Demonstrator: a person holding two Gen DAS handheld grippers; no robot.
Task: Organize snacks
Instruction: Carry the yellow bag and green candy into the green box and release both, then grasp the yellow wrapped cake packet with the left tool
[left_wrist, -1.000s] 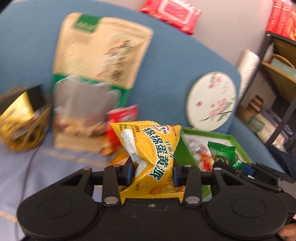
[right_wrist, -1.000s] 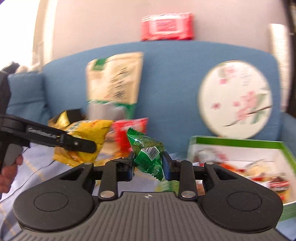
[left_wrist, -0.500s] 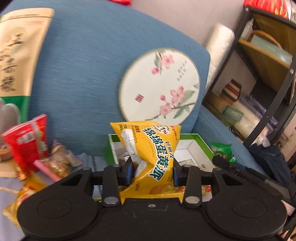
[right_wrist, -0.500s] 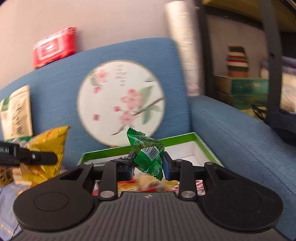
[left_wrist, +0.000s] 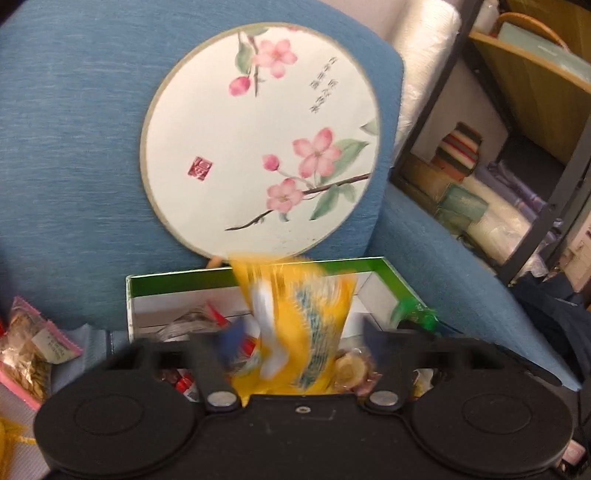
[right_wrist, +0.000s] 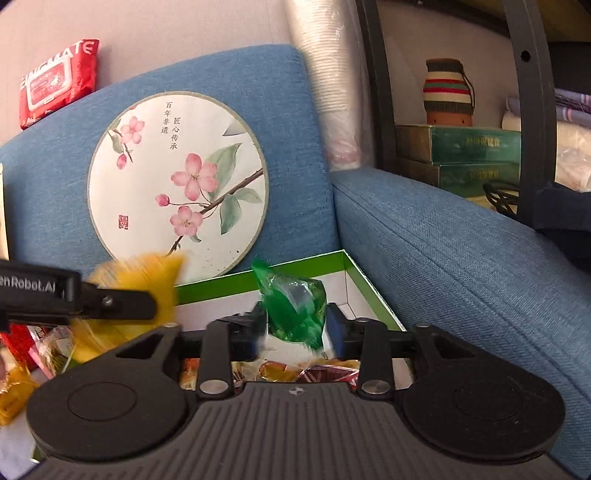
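Note:
My left gripper (left_wrist: 299, 332) has its jaws spread wide, and a blurred yellow snack packet (left_wrist: 295, 325) sits loose between them, over the green-rimmed white box (left_wrist: 177, 277). My right gripper (right_wrist: 295, 325) is open too, with a blurred green candy packet (right_wrist: 295, 310) loose between its jaws above the same box (right_wrist: 362, 273). The box holds several wrapped snacks (right_wrist: 295, 369). In the right wrist view the left gripper's finger (right_wrist: 92, 299) and the yellow packet (right_wrist: 147, 280) show at the left.
A round floral fan (left_wrist: 258, 140) leans on the blue sofa back (left_wrist: 74, 147) behind the box. Loose snack packets (left_wrist: 29, 350) lie on the seat at left. The sofa armrest (right_wrist: 461, 277) and a dark shelf unit (right_wrist: 532, 110) stand to the right. A red wipes pack (right_wrist: 55, 81) rests on the sofa back.
Both grippers moved right over the box and opened. The yellow packet and the green candy packet, gripped before, now blur loose between the spread jaws.

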